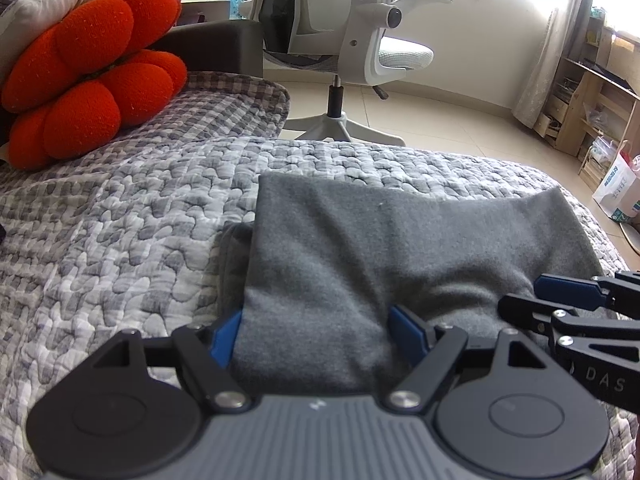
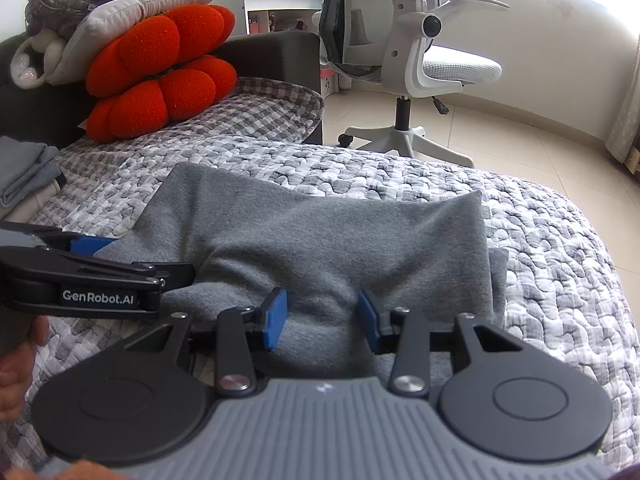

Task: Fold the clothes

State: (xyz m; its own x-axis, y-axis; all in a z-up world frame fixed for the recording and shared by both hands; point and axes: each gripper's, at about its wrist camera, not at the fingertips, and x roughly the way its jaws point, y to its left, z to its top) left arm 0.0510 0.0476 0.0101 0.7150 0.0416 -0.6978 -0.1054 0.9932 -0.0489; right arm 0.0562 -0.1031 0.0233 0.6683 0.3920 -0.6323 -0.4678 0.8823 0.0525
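Observation:
A grey garment (image 1: pixel 400 236) lies folded into a rectangle on the quilted bed; it also shows in the right wrist view (image 2: pixel 328 232). My left gripper (image 1: pixel 318 334) has its blue pads spread wide, with the garment's near left edge bulging between them. My right gripper (image 2: pixel 322 316) has its pads apart, with a bunch of the garment's near edge between them. The right gripper shows from the side in the left wrist view (image 1: pixel 560 292); the left gripper shows in the right wrist view (image 2: pixel 92 246).
A red pumpkin cushion (image 1: pixel 92 76) and pale pillow sit at the bed's far left. Folded clothes (image 2: pixel 24 176) are stacked at the left. A white office chair (image 1: pixel 352 40) stands on the tiled floor beyond the bed. Wooden shelves (image 1: pixel 592 96) stand at the right.

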